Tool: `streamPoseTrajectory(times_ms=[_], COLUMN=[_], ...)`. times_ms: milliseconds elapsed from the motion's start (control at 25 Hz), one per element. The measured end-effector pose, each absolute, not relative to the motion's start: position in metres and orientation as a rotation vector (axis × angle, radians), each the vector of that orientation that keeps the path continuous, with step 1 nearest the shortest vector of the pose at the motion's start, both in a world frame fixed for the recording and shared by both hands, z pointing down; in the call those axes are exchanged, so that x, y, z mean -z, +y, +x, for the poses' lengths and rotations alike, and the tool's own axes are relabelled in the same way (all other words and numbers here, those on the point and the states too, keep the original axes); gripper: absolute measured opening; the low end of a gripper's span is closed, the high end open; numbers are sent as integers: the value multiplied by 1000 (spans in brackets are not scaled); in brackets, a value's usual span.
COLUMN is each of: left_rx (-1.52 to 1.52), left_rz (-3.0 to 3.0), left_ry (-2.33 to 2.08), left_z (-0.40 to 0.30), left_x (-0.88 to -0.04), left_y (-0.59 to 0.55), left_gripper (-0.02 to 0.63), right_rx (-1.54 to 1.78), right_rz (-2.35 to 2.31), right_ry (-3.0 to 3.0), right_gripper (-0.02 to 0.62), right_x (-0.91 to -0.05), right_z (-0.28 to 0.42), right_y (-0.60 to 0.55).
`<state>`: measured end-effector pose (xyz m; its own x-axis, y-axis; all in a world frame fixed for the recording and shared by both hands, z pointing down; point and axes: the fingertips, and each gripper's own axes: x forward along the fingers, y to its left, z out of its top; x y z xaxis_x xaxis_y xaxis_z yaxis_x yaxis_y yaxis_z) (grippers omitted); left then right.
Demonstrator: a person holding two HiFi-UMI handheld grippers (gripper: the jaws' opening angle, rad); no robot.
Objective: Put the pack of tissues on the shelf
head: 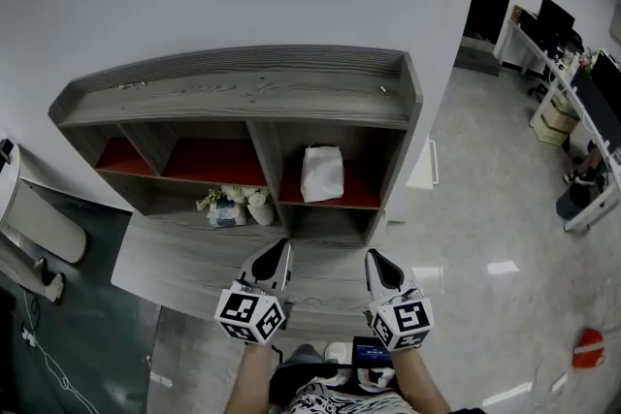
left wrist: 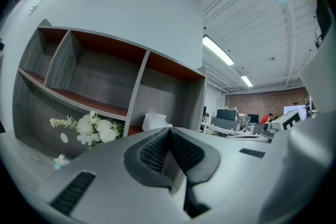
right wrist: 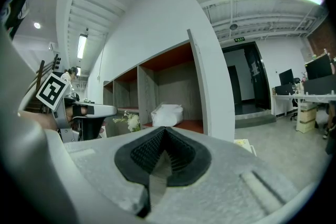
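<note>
The white pack of tissues [head: 322, 174] stands in the right-hand compartment of the grey wooden shelf [head: 243, 97], on its red board. It also shows in the left gripper view as the pack [left wrist: 154, 121] and in the right gripper view as the pack [right wrist: 168, 114]. My left gripper [head: 280, 252] [left wrist: 169, 131] is shut with nothing between its pads. My right gripper [head: 375, 259] [right wrist: 164, 131] is shut and empty too. Both are held side by side close to the person's body, in front of the shelf and well short of the pack.
White artificial flowers [head: 238, 204] sit in the lower middle compartment, left of the pack. Office desks with monitors [head: 572, 44] stand at the far right beyond a glossy floor. A white rounded object [head: 44, 223] lies at the left. A red item [head: 587, 349] rests on the floor.
</note>
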<state>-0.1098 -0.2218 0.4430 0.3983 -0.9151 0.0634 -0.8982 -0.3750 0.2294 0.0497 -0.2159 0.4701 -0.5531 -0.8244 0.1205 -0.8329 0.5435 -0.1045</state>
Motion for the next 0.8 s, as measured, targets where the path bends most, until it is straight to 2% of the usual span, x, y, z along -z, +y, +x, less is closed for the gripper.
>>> streamPoseTrajectory(times_ms=[800], left_rx=[190], left_rz=[2409], left_ry=[-1510], left_z=[-112], left_x=[-447], left_y=[-226], left_gripper=[8], right_rx=[-214], right_rz=[1472], right_ry=[-2689], right_gripper=[5], right_x=[-469], right_z=[46], right_y=[-217])
